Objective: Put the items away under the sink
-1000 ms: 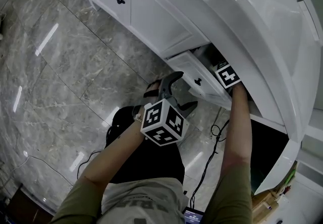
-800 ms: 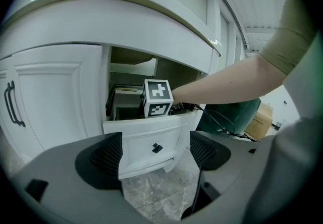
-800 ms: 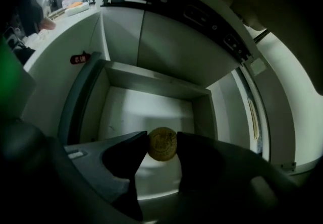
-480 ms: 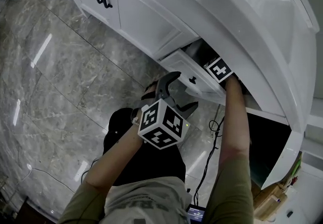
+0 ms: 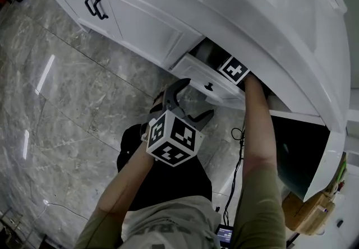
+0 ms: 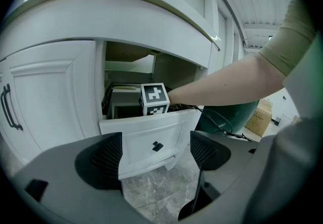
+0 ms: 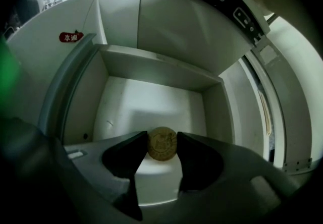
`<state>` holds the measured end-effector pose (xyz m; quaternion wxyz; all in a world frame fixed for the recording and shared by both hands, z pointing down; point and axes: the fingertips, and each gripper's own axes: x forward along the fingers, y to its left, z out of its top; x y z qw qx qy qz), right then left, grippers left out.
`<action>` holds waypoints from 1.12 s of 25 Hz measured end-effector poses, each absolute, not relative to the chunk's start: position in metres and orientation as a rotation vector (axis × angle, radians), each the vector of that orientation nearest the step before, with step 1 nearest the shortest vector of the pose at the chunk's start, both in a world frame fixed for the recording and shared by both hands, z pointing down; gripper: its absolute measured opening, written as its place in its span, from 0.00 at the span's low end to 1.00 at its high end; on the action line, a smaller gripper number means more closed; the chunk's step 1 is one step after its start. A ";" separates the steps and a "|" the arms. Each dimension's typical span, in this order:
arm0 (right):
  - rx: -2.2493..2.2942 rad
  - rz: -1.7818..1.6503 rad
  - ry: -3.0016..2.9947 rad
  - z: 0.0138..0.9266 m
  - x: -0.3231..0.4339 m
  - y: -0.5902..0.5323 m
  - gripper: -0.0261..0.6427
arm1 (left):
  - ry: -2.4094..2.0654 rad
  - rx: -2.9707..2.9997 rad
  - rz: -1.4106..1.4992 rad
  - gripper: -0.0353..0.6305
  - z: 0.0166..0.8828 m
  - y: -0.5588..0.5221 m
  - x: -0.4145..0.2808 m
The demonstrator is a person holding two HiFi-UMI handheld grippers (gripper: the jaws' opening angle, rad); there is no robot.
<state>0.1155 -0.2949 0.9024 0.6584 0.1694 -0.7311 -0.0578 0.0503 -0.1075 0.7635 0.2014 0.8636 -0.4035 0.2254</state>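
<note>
A white drawer (image 5: 197, 74) with a small dark knob stands pulled out under the white sink counter. My right gripper (image 7: 162, 142) reaches down into it; in the head view only its marker cube (image 5: 233, 70) shows above the drawer's rim. Its jaws are shut on a round tan thing (image 7: 162, 144) with stamped print, held above the drawer's bare white floor (image 7: 151, 104). My left gripper (image 5: 193, 99) hovers in front of the drawer front (image 6: 151, 142). It is open, with nothing between its pads (image 6: 101, 160).
Left of the drawer are shut cabinet doors with black handles (image 5: 95, 7). To the right a cabinet door (image 5: 314, 186) stands open on a dark space. A black cable (image 5: 238, 141) trails over the marble floor. A green bin (image 6: 227, 117) and a cardboard box (image 6: 262, 114) stand beyond.
The right gripper's cube has shifted along the drawer opening and turned as the hand went deeper in. The left gripper has kept its place. The head view has swung slightly.
</note>
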 end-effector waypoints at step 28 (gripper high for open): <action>0.638 -0.315 -1.750 0.818 0.107 -0.307 0.32 | -1.091 2.296 0.721 0.66 0.742 -0.080 0.046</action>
